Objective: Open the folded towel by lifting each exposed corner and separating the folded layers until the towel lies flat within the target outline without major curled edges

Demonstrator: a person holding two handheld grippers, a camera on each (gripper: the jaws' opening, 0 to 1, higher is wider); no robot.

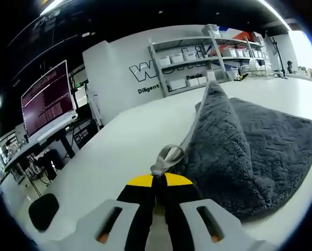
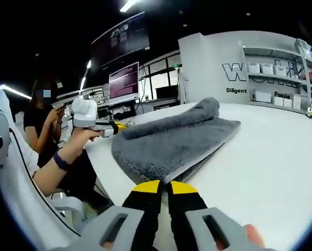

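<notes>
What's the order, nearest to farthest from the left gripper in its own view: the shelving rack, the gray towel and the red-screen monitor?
1. gray towel, its edge pinched in the left gripper.
2. red-screen monitor, off to the left past the table.
3. shelving rack, at the back wall.

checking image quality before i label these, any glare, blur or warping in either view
Left gripper view: strong fisheye bend in the shelving, blown-out glare at the right edge, gray towel pile sharp, left gripper crisp. Right gripper view: ceiling dark with bright strip lights, wall lettering slightly soft, table evenly lit, right gripper sharp.
</notes>
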